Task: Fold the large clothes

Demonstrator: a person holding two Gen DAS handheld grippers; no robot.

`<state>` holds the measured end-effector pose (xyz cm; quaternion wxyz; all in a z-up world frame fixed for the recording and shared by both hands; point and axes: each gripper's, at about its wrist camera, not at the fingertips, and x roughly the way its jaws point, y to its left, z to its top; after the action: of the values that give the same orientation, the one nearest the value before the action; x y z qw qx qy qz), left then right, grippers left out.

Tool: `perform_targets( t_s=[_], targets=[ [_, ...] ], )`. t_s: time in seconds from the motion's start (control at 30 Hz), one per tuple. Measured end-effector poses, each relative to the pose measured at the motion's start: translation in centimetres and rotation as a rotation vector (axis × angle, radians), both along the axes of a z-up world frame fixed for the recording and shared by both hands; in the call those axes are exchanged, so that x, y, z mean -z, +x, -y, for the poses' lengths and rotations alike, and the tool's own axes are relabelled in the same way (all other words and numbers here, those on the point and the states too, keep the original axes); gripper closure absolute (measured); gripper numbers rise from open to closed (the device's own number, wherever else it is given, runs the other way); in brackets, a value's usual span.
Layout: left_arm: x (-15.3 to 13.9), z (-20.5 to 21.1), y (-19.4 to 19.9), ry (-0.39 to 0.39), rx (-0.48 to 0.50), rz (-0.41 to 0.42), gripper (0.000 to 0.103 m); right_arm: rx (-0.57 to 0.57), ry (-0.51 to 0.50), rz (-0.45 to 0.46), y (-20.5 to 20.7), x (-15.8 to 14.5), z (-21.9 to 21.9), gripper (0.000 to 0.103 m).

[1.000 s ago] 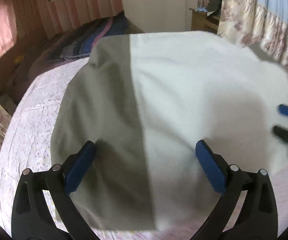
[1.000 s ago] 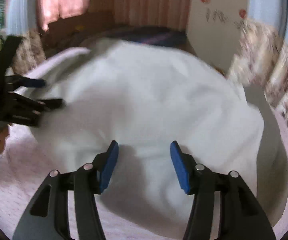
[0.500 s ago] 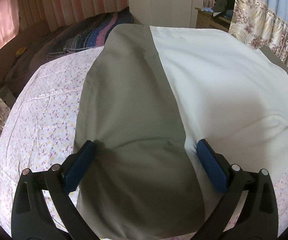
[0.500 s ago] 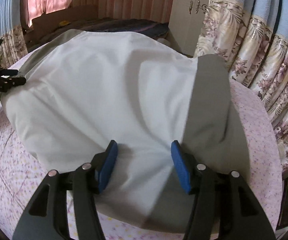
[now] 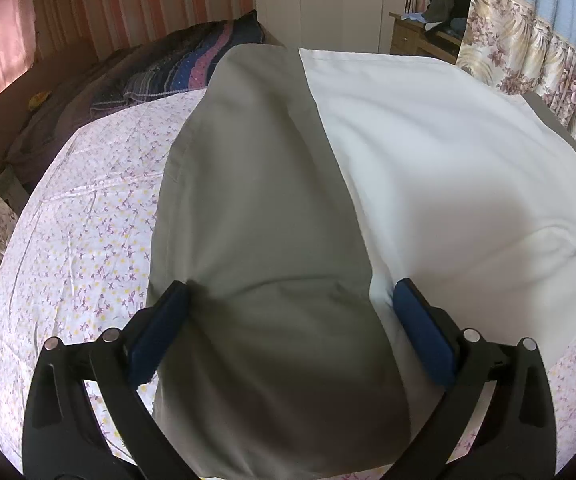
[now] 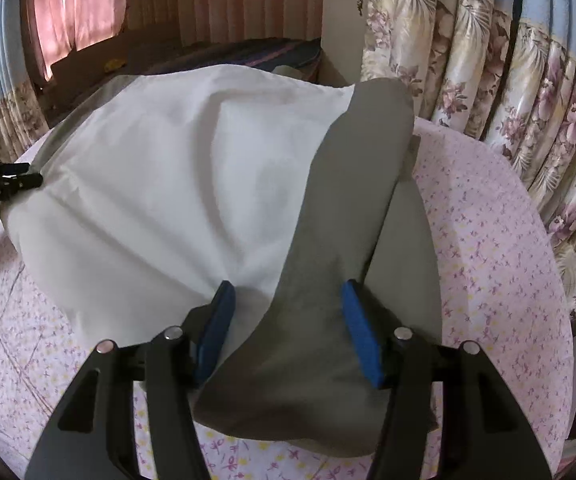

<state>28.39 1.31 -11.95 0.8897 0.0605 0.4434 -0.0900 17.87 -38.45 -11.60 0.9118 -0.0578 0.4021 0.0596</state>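
A large white cloth with olive-grey side bands lies on the bed, its white panel (image 5: 439,176) in the middle. My left gripper (image 5: 288,304) is open, with its blue pads either side of the left grey band (image 5: 256,208) near the front edge. My right gripper (image 6: 286,306) is open over the right grey band (image 6: 339,232), which is bunched into a raised fold. The white panel also shows in the right wrist view (image 6: 176,184). The left gripper shows far left in the right wrist view (image 6: 8,180). Neither pair of jaws grips the cloth.
The bed has a pink floral sheet (image 5: 88,232), also on the right side (image 6: 487,240). A dark striped blanket (image 5: 176,68) lies at the head. Floral curtains (image 6: 507,80) hang close on the right. A wooden nightstand (image 5: 419,36) stands behind.
Both grippers have moved apart toward the cloth's side bands: the left from the white panel's edge onto the left grey band, the right from the white middle onto the right grey band.
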Motion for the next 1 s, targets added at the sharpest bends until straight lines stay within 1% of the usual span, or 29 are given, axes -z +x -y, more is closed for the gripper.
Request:
perform_targets(
  t_s=[0.27, 0.37, 0.43, 0.47, 0.53, 0.57, 0.63, 0.7, 0.8, 0.87, 1.0],
  targets=[
    [0.1, 0.0, 0.1, 0.004, 0.006, -0.001, 0.003, 0.020, 0.028, -0.012, 0.0, -0.1, 0.0, 0.047],
    [-0.6, 0.3, 0.1, 0.025, -0.004, 0.001, 0.003, 0.017, 0.063, -0.032, 0.2, -1.3, 0.2, 0.042],
    [-1.7, 0.7, 0.0, 0.046, -0.021, -0.005, 0.003, 0.033, 0.115, -0.005, -0.4, -2.9, 0.6, 0.021],
    [-2.1, 0.7, -0.1, 0.041, -0.025, -0.009, 0.003, 0.053, 0.154, 0.040, -1.1, -4.0, 1.1, 0.011],
    [-3.2, 1.1, -0.5, 0.002, -0.028, -0.023, 0.003, 0.103, 0.221, 0.099, -2.0, -5.7, 2.1, 0.004],
    [-3.9, 1.5, -0.9, -0.028, -0.028, -0.019, 0.003, 0.136, 0.259, 0.108, -2.4, -6.1, 2.8, 0.004],
    [-4.6, 2.4, -1.4, -0.064, -0.025, -0.011, 0.003, 0.198, 0.321, 0.095, -2.6, -6.2, 4.0, 0.003],
    [-5.2, 4.1, -2.2, -0.109, -0.007, -0.005, 0.003, 0.289, 0.350, 0.065, -2.9, -5.5, 5.0, 0.003],
    [-5.2, 7.1, -3.1, -0.164, 0.039, 0.003, 0.003, 0.366, 0.409, 0.051, -4.0, -4.0, 5.6, 0.003],
    [-4.8, 9.2, -3.3, -0.159, 0.062, -0.004, 0.003, 0.396, 0.442, 0.056, -5.1, -3.0, 5.5, 0.003],
    [-3.2, 12.4, -3.0, -0.166, 0.094, -0.050, 0.003, 0.420, 0.456, 0.071, -7.4, -1.9, 4.8, 0.003]
  ],
)
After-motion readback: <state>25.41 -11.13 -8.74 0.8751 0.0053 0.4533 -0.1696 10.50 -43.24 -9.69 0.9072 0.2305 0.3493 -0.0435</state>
